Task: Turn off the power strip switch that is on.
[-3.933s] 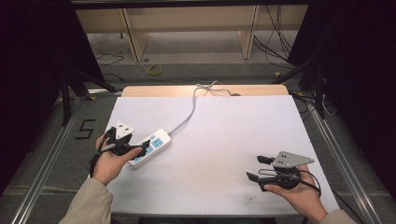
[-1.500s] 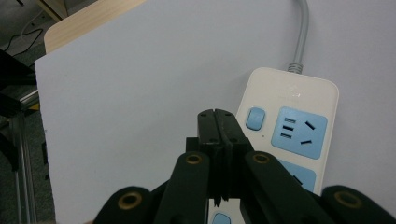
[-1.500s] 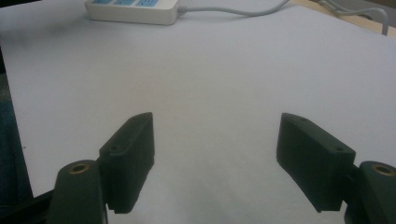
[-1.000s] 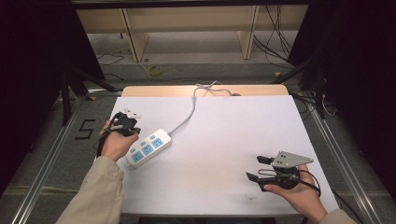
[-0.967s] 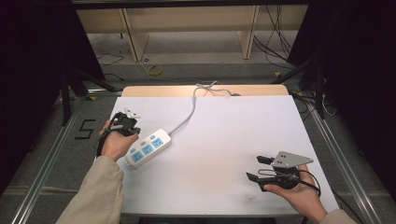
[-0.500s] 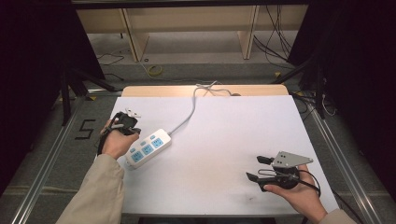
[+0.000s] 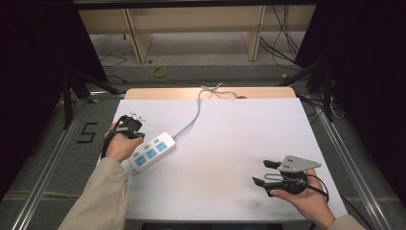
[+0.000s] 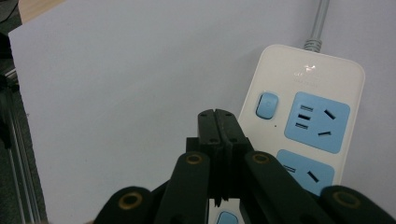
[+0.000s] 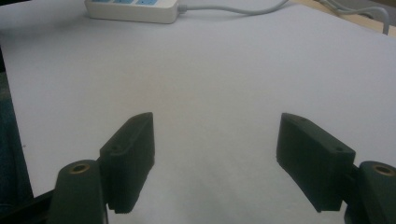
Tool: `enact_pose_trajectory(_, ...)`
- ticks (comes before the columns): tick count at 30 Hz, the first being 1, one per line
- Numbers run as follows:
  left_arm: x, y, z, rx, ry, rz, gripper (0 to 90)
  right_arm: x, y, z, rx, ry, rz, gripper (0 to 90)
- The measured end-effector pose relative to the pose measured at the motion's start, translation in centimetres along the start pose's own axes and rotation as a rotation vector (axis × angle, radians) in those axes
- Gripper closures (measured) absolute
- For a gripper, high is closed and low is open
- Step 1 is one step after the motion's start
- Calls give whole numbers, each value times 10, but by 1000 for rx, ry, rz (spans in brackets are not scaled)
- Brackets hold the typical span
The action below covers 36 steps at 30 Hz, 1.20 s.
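Note:
A white power strip [image 7: 151, 151] with blue sockets lies on the white table sheet [image 7: 230, 143] at the left, its grey cable [image 7: 194, 117] running to the far edge. My left gripper [image 7: 130, 126] is held just left of the strip's far end. In the left gripper view, my left gripper [image 8: 218, 116] has its jaws pressed together with nothing between them, and its tips hover beside the power strip [image 8: 308, 116] near its blue switch [image 8: 267, 105]. My right gripper [image 7: 262, 173] rests at the near right, and in its own view my right gripper [image 9: 215, 140] stands wide open and empty.
The cable coils at the wooden far edge [image 7: 210, 92]. Metal rails [image 7: 43, 187] and floor run along both sides of the table. The right gripper view shows the power strip [image 9: 135, 9] far off across bare sheet.
Since the oldest frame the left hand has shifted a little toward the far edge, alongside the strip. Over the last second nothing has visibly moved.

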State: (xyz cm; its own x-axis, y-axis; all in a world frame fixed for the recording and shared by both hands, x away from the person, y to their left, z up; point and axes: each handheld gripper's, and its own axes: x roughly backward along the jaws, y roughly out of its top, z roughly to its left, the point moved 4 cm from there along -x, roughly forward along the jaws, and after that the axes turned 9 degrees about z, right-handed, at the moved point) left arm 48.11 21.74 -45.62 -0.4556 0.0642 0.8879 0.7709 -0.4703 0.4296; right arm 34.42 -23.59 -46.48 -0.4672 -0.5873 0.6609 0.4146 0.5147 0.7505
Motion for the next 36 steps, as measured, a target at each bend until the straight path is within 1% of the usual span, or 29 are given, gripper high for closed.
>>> enact_pose_trajectory(12,-5,0,-2,-9,-11,24,900,0,0,0,0,0,0,286)
enact_pose_trajectory(18,-8,0,-5,-30,-21,49,900,0,0,0,0,-1,0,285)
enact_pose_trajectory(33,-13,-2,-10,-44,-42,102,900,0,0,0,2,-1,0,285)
enact_pose_trajectory(36,-14,-2,-11,-43,-45,106,900,0,0,0,0,-1,2,285)
